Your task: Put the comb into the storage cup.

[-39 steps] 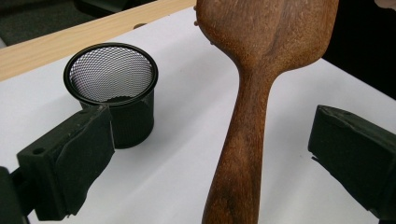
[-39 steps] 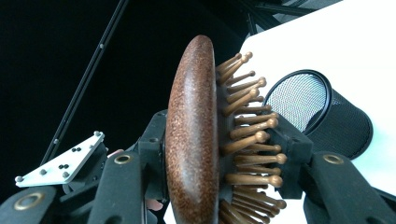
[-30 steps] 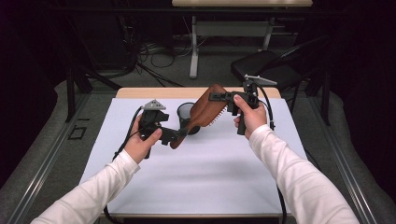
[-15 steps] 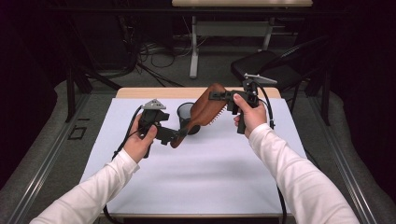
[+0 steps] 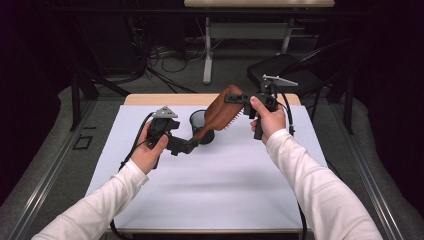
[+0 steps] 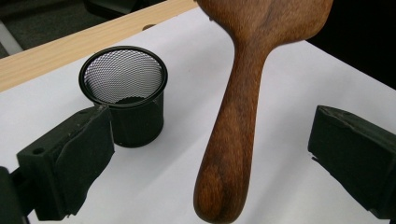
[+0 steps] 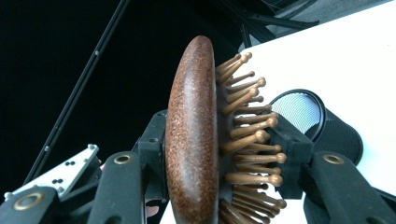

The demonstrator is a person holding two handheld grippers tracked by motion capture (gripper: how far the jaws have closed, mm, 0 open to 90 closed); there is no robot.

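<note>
High view puts the wooden paddle hairbrush point(image 5: 222, 111) just above the middle of the frame, held in the air over the white table cover point(image 5: 210, 190), its head up and right, its handle slanting down and left. No brand, label or writing can be read on the brush, the cup or either gripper.

At upper right of centre the right gripper point(image 5: 239, 98) is clamped on the brush head; the right hand point(image 5: 267, 120) grips its handle from below with the forearm running in from the lower right corner. In the right gripper view the head point(image 7: 194, 135) stands on edge in the middle of the frame, one jaw against its wooden back, the other among the ball-tipped bristles point(image 7: 247, 140).

Left of centre in the high view the left gripper point(image 5: 189, 145) points right toward the end of the handle, with the left hand point(image 5: 147, 152) wrapped around its body and the forearm coming from the lower left corner. In the left gripper view the handle point(image 6: 231, 140) hangs between the jaws, which stand wide, well clear of it on both sides.

A black mesh pen cup point(image 5: 201, 125) stands upright on the cover behind the brush handle, at upper left in the left gripper view point(image 6: 123, 93).
</note>
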